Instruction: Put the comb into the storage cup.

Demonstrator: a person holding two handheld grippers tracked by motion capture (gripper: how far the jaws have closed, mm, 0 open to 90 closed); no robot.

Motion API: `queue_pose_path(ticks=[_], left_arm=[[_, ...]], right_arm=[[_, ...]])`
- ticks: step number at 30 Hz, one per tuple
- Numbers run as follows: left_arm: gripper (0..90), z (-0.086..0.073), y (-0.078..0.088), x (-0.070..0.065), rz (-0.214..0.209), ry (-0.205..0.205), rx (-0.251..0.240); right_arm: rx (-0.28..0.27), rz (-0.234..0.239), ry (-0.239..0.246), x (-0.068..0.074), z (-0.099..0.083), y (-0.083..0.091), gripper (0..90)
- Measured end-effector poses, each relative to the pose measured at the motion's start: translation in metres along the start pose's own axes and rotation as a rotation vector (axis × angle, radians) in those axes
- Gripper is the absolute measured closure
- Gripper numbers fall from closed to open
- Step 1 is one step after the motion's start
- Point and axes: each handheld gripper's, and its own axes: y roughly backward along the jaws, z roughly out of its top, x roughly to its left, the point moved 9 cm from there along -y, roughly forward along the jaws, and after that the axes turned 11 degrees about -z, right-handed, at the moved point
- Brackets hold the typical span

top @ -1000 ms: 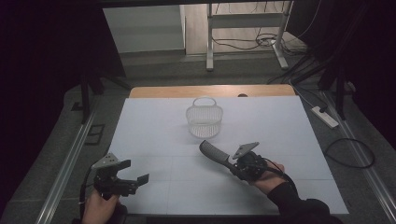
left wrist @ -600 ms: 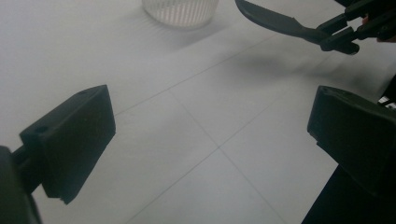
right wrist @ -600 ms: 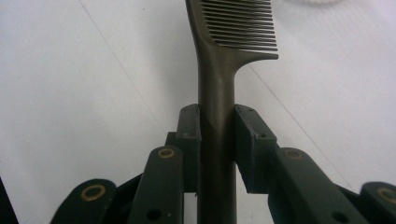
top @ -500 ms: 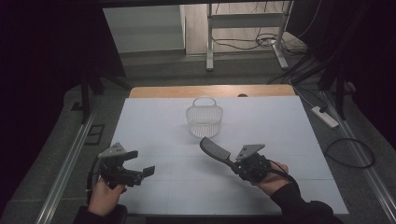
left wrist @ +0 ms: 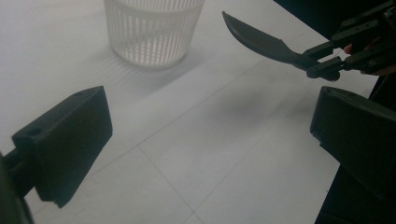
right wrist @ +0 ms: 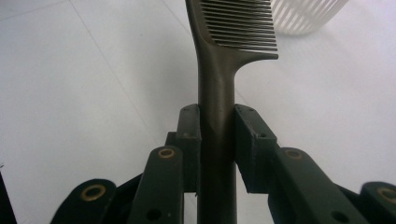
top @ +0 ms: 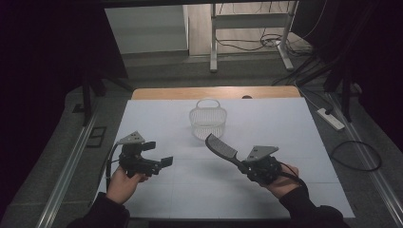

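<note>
Hands come in from six o'clock in the high view, both raised off the white table. The right hand holds the right gripper aimed toward ten o'clock, its jaws clamped on the handle of a dark comb; in the right gripper view the comb's stem runs straight up between the two pads, with the teeth fanned to three o'clock. The comb's toothed end hangs in the air just short of the white basket, which stands upright at about eleven o'clock from the tip. The left hand carries the left gripper pointing toward three o'clock, jaws spread wide with nothing between them. From that gripper, the basket sits at one o'clock and the comb at three o'clock.
</note>
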Motion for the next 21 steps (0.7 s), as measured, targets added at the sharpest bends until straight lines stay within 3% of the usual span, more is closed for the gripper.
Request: queue_pose_path(ticks=[4,12,21], left_arm=[[0.0,0.011,-0.008,0.0,-0.024,0.004,-0.009],[0.0,0.029,-0.021,0.001,-0.031,-0.004,-0.022],[0.0,0.045,-0.042,-0.006,-0.075,-0.017,-0.025]], right_arm=[[-0.023,-0.007,0.005,-0.002,0.002,0.003,72.1],[-0.077,-0.03,0.026,-0.004,0.007,0.007,72.1],[-0.118,-0.058,0.025,-0.008,0.012,0.01,72.1]])
